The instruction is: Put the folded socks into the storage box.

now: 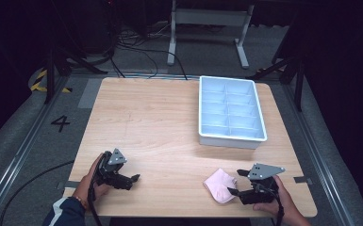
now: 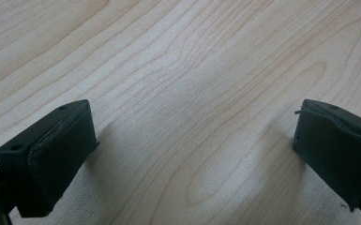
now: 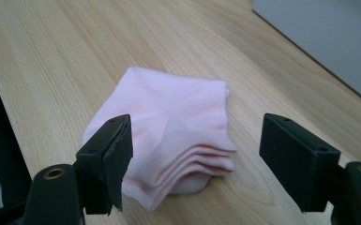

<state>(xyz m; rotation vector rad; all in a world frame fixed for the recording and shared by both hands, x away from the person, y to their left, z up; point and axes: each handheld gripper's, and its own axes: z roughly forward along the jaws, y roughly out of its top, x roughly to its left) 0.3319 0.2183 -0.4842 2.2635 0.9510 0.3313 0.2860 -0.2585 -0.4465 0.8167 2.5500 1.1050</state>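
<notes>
So the right tool sits with its jaws spread wide, right up against the folded pink sock near the front edge of the counter, with the blue divided tray further back. The left tool is also wide open over bare wood, holding nothing. My worry is those loose stacked folds: pinch just the top layers and the bundle probably unrolls on the lift, or it gets nudged off the near edge

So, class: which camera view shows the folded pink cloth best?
The right gripper view: the pink cloth lies close ahead between the open jaws, its stacked folds plain. The high view shows it small, by the right gripper. The left gripper view looks at bare table.
</notes>
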